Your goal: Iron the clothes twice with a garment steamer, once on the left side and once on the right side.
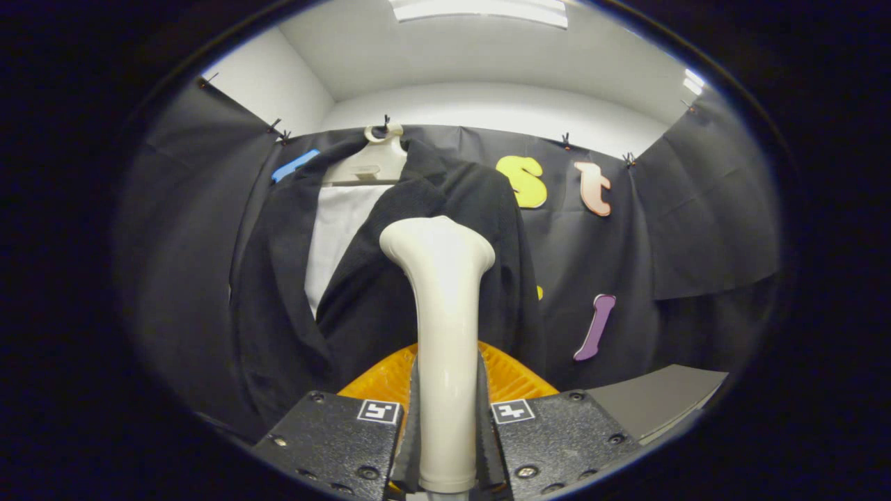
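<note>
My gripper (446,424) is shut on the cream garment steamer (442,306), both fingers pressing on its handle. The steamer stands upright between them, and its flared head reaches up in front of the dark jacket (390,278). The jacket hangs on a pale hanger (369,163) hooked to the top of the booth wall. It hangs open, with a white lining or shirt (337,229) showing left of the steamer head. The head sits over the jacket's right front panel; whether it touches the cloth I cannot tell.
An orange ribbed object (511,379) lies just beyond the fingers, behind the steamer handle. A grey tabletop (654,400) shows at the lower right. Black cloth walls close the booth behind and on both sides.
</note>
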### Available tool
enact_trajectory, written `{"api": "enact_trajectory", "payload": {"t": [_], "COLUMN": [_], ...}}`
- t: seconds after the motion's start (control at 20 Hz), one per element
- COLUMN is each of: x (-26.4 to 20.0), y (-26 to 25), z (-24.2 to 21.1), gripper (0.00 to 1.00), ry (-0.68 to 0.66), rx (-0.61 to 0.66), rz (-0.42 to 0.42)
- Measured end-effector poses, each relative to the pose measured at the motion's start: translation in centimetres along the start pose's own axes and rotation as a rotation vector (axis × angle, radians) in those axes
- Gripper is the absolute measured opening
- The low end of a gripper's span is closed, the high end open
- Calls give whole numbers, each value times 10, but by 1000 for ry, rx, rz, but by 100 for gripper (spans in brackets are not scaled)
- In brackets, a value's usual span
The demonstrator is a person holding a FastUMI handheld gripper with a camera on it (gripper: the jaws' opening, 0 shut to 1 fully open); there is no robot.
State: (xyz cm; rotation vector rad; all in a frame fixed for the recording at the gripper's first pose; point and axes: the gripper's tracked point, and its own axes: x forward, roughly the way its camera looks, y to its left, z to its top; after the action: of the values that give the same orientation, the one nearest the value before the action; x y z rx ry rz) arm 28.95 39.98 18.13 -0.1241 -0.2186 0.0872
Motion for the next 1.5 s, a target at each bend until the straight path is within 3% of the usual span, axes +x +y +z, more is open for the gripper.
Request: {"api": "enact_trajectory", "payload": {"t": [0.8,1.5], "x": [-43,-86], "y": [-4,7], "z": [-76,-142], "gripper": [34,35], "ry": [168,324], "rx": [-56,-85], "rz": [-39,-23]}}
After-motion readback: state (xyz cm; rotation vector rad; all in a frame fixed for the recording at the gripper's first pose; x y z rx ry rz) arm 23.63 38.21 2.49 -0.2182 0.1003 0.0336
